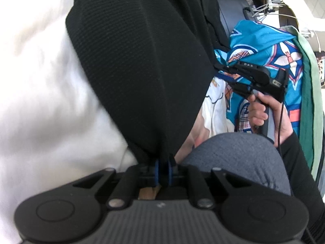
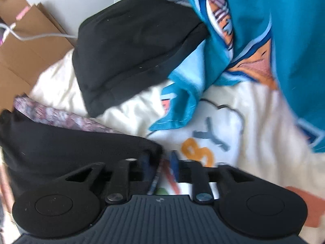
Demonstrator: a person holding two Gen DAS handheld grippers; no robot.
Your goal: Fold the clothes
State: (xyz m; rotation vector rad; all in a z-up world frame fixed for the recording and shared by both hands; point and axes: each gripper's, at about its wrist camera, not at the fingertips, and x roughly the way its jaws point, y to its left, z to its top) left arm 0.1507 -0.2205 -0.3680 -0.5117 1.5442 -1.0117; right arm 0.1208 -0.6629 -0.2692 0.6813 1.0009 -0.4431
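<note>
A black knit garment (image 1: 142, 61) fills the middle of the left wrist view. My left gripper (image 1: 162, 168) is shut on its near corner, blue pads pressed together over the cloth. Its edge runs taut up to my right gripper (image 1: 225, 75), held by a hand (image 1: 262, 109), which pinches the far corner. In the right wrist view the same black garment (image 2: 71, 148) drapes over the left finger (image 2: 146, 162) of my right gripper (image 2: 160, 160), its corner caught between the fingers. The view is blurred.
White bedding (image 1: 40, 81) lies left. A teal patterned cloth (image 1: 264, 44) and a green cloth (image 1: 308, 101) hang right, and a grey-clad knee (image 1: 233, 154) is near. Also visible are another black folded bundle (image 2: 132, 46), a lettered white sheet (image 2: 233, 122), purple patterned fabric (image 2: 61, 116) and cardboard (image 2: 24, 46).
</note>
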